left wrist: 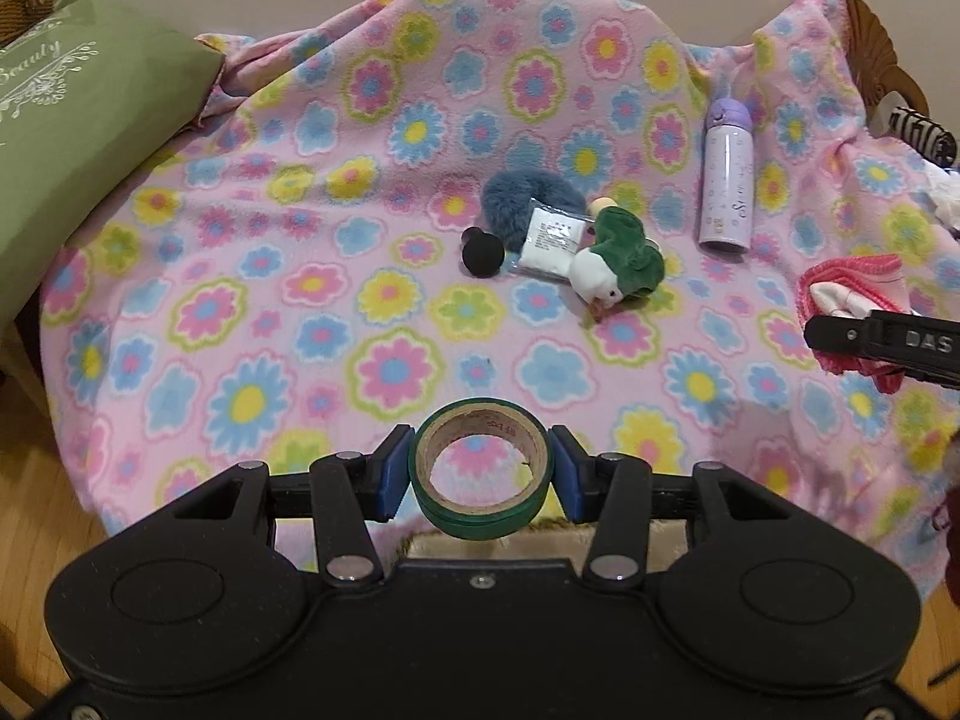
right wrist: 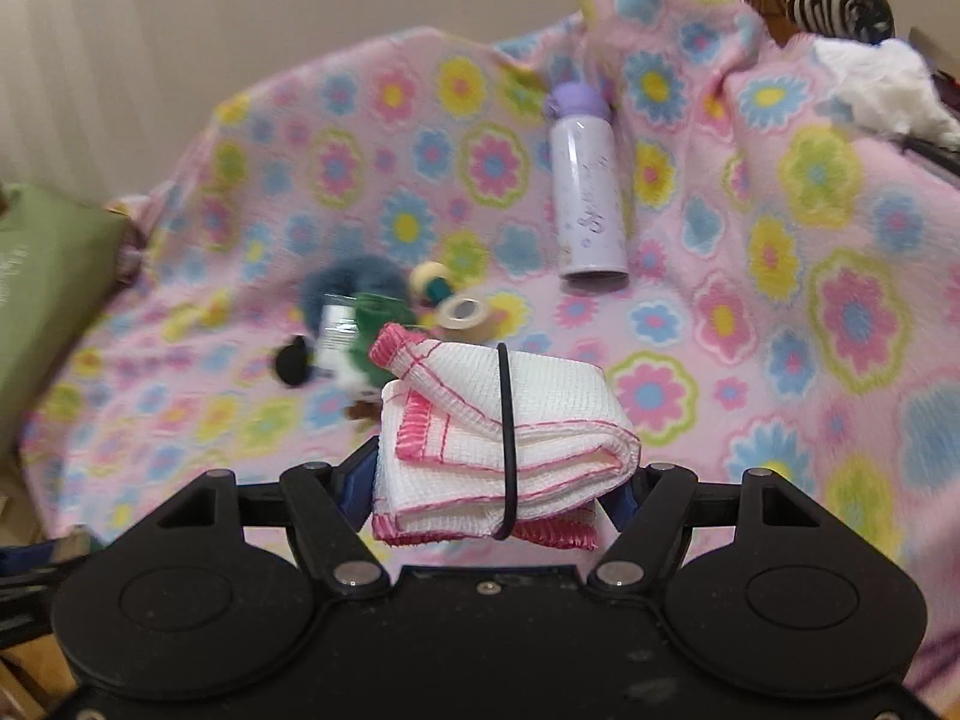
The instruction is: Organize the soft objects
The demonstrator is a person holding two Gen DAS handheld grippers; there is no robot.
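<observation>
My left gripper [left wrist: 479, 471] is shut on a green roll of tape [left wrist: 479, 477], held above the flowered blanket [left wrist: 300, 300]. My right gripper [right wrist: 493, 483] is shut on a folded white cloth with pink edging [right wrist: 498, 438], bound by a black band; it also shows at the right of the left wrist view [left wrist: 852, 294]. In the middle of the blanket lie a green and white plush toy [left wrist: 618, 264], a blue fluffy item [left wrist: 522, 195], a white packet [left wrist: 549, 240] and a black knob-shaped object [left wrist: 483, 252].
A purple bottle [left wrist: 727, 180] lies on the blanket at the right. A green cushion [left wrist: 78, 138] sits at the left. A beige tape roll [right wrist: 462, 315] and a small spool [right wrist: 433, 282] lie near the plush. A striped item [right wrist: 840, 3] and white fluff [right wrist: 882, 87] sit far right.
</observation>
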